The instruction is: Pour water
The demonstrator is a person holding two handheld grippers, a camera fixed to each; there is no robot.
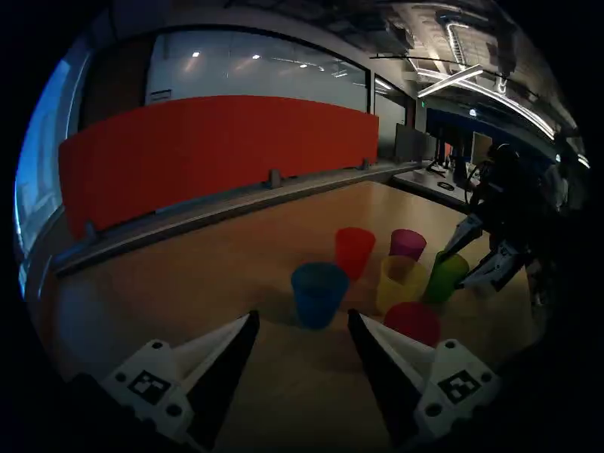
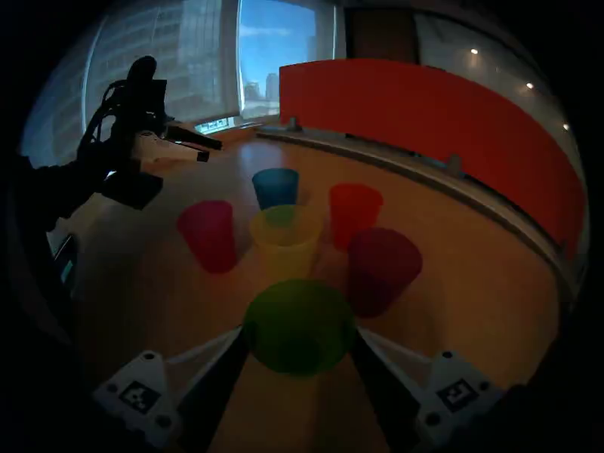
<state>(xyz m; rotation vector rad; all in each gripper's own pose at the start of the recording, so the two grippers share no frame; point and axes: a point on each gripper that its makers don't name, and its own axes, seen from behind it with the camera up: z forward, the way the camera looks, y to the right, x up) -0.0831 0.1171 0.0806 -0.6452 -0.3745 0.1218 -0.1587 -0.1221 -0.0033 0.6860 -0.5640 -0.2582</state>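
Six plastic cups stand clustered on a wooden table [image 1: 226, 264]. In the left gripper view the blue cup [image 1: 319, 293] stands just ahead of my open left gripper [image 1: 302, 317], beyond its fingertips. Behind it are an orange cup [image 1: 354, 251], a magenta cup [image 1: 408, 244], a yellow cup [image 1: 400, 281], a red cup [image 1: 413, 321] and the green cup [image 1: 445, 275]. In the right gripper view the green cup [image 2: 300, 326] sits upright between the fingers of my right gripper [image 2: 300, 337], and both fingers touch its sides. I cannot tell whether any cup holds water.
A long red partition [image 1: 219, 147] with a rail runs along the table's far edge. In the right gripper view the left gripper [image 2: 177, 147] and the hand holding it hover beyond the red cup [image 2: 209, 234]. Bare tabletop lies left of the cups [image 1: 174, 279].
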